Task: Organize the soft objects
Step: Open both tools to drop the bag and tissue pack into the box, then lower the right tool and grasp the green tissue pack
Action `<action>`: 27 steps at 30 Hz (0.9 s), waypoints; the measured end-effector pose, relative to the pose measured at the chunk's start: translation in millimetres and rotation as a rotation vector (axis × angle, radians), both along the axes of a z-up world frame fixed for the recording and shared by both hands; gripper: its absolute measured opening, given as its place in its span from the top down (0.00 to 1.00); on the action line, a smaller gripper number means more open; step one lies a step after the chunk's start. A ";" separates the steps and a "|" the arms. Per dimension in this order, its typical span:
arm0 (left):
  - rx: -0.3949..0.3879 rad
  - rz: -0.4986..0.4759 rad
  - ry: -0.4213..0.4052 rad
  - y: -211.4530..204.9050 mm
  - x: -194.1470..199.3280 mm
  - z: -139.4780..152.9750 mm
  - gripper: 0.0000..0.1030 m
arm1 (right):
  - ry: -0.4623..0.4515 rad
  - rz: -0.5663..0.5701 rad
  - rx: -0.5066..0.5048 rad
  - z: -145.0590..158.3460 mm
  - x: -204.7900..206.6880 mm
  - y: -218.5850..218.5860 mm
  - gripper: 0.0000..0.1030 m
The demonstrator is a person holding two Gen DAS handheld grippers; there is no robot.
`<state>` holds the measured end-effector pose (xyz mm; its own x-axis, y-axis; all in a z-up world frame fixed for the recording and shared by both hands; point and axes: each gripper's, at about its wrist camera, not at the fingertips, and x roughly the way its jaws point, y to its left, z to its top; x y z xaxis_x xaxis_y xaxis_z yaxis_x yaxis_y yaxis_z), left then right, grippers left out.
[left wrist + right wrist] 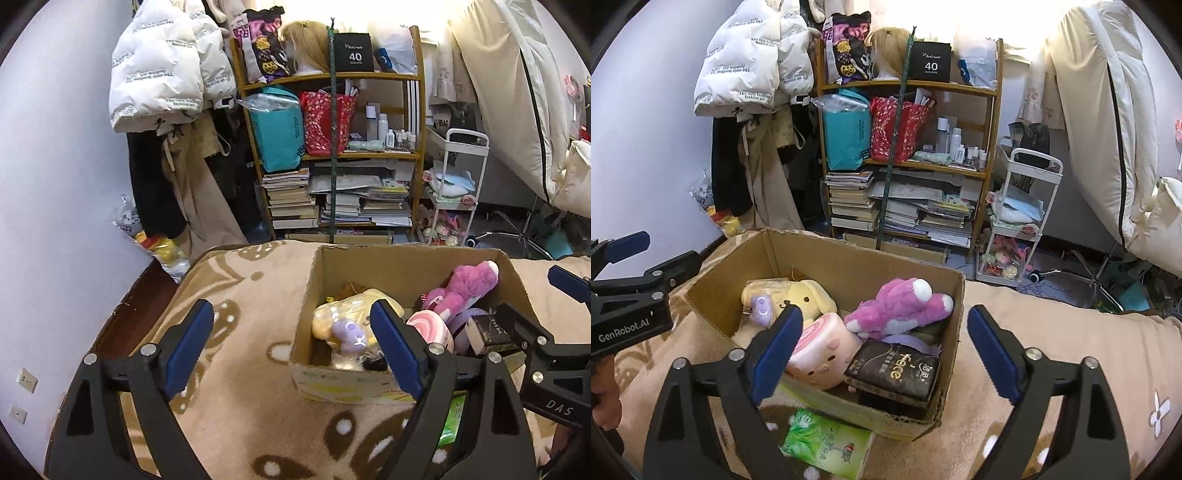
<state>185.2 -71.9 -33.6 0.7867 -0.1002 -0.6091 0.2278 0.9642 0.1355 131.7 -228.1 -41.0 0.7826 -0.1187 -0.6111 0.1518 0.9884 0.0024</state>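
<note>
A cardboard box (pixel 820 258) (pixel 406 266) sits on a beige patterned blanket (pixel 251 295). It holds a yellow plush dog (pixel 809 295), a purple plush (pixel 901 306), a pink roll cushion (pixel 827 343) and a dark tissue pack (pixel 897 369). A green tissue pack (pixel 827 443) lies on the blanket in front of the box. My left gripper (pixel 291 343) is open and empty, over the box's left wall. My right gripper (pixel 886 350) is open and empty, above the box's near edge; it also shows in the left wrist view (pixel 535 306).
A wooden shelf (pixel 908 155) with books and bags stands behind the bed. A white coat (pixel 750 55) hangs at the left. A white trolley (pixel 1023 221) stands to the right of the shelf, and bedding (pixel 1108 129) is piled at the far right.
</note>
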 end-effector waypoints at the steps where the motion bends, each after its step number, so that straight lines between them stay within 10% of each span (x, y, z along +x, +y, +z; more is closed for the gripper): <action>1: 0.002 0.004 -0.006 2.8 -3.4 2.9 0.15 | -0.004 -0.001 0.004 1.9 -2.8 0.7 0.00; 27: -0.021 0.065 -0.108 75.4 -102.7 48.2 0.01 | 0.073 -0.032 0.073 -4.3 -59.0 28.0 0.00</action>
<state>82.5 3.5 14.7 0.8530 -0.0583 -0.5187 0.1494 0.9794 0.1357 72.7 -200.1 -45.3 0.7321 -0.0957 -0.6744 0.1854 0.9807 0.0621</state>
